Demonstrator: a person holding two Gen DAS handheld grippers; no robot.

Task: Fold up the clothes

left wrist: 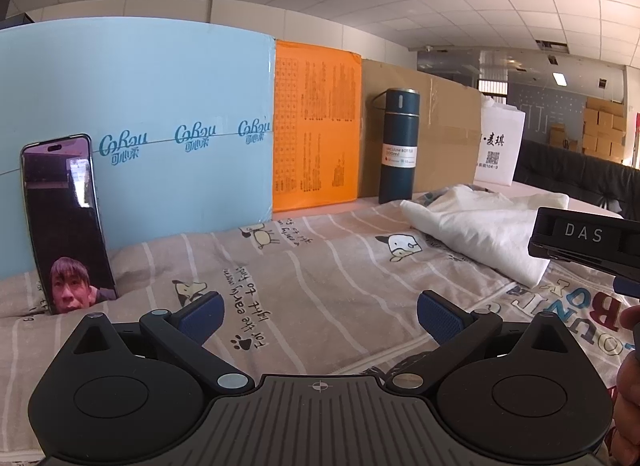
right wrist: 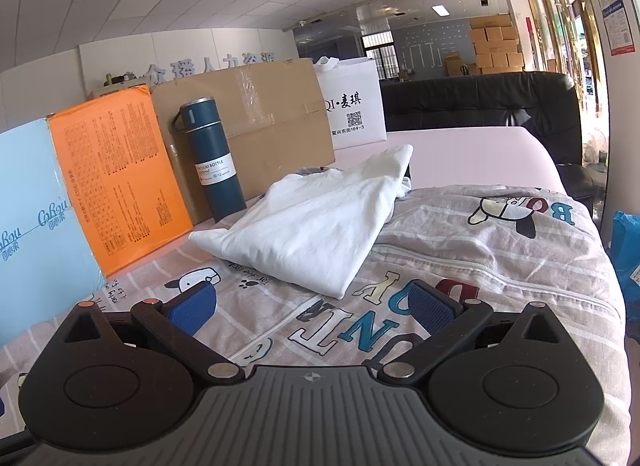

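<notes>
Two fisheye views look forward along a pair of hand-held tongs. The left tongs (left wrist: 318, 316) stand wide apart with nothing between their blue ribbed pads; the left pad (left wrist: 202, 316) and right pad hover just above a beige printed quilt (left wrist: 320, 266) with white stripes, cartoon dogs and lettering. The right tongs (right wrist: 316, 306) are likewise spread wide and empty, poised over the same quilt where large coloured letters are printed. In the left view, part of the right tongs' black body, marked "DAS", enters from the right edge, with part of a hand (left wrist: 630, 406) below it.

The garment to fold, a white shirt (right wrist: 316, 221), lies loosely bunched on the quilt ahead of the right tongs, not touched by either tool. In the left view the same shirt (left wrist: 480, 225) sits ahead and to the right.

Behind the shirt, a dark blue vacuum bottle (right wrist: 212, 161) stands upright. Along the back stand a pale blue box (left wrist: 140, 113), an orange box (left wrist: 316, 125), a brown cardboard box (right wrist: 264, 121) and a white paper bag (right wrist: 354, 105) with a QR code. A smartphone (left wrist: 66, 221) leans upright against the blue box at the left, its screen showing a person. Beyond the quilt a bare pale desk (right wrist: 500, 153) surface extends toward a black sofa (right wrist: 480, 101).
</notes>
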